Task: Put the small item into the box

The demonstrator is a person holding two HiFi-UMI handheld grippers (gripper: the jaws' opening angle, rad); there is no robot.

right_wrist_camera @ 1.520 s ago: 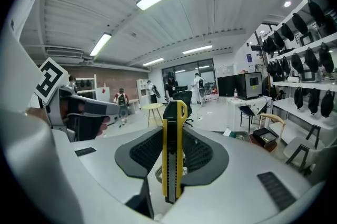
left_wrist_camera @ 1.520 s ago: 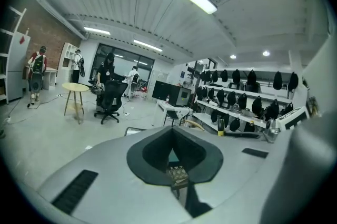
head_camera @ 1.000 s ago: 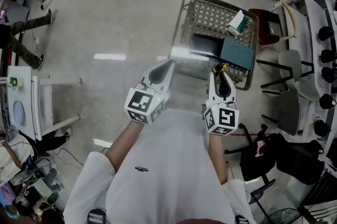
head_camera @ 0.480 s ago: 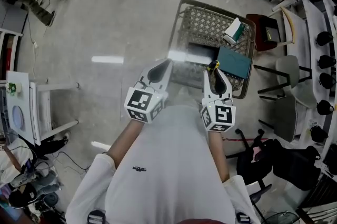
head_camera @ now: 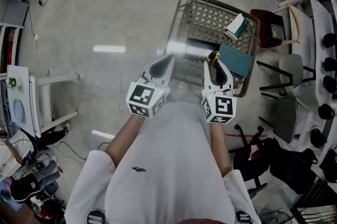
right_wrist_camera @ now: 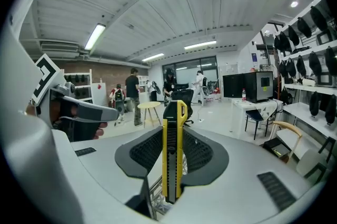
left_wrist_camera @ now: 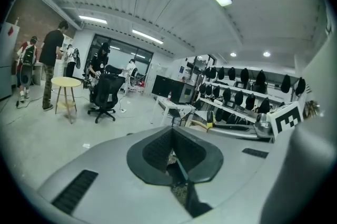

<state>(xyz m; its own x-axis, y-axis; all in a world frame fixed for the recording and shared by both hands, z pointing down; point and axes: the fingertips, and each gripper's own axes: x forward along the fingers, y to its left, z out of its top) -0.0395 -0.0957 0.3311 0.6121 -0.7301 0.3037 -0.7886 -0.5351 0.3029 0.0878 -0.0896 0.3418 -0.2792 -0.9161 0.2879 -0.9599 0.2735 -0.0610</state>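
Observation:
My right gripper [head_camera: 214, 60] is shut on a yellow and black utility knife [head_camera: 212, 56], which sticks up between its jaws [right_wrist_camera: 173, 150]. In the head view its tip hangs over the near edge of a wire cart basket [head_camera: 185, 9] on the floor. My left gripper [head_camera: 165, 62] is held level beside it, just left of the basket's near corner. Its jaws meet in the left gripper view [left_wrist_camera: 177, 161] with nothing between them. Inside the basket lie a teal flat box [head_camera: 236, 59], a white and green carton [head_camera: 236, 26] and a dark flat item [head_camera: 198, 51].
A red stool [head_camera: 269, 28] and grey chairs [head_camera: 291, 86] stand right of the basket. A white table [head_camera: 23, 102] is at the left. Black office chairs [head_camera: 274, 162] sit at lower right. Several people stand far off across the room [right_wrist_camera: 131, 92].
Both grippers have edged a little forward toward the basket, the knife still held in the right one. The person walking at upper left has gone almost out of view.

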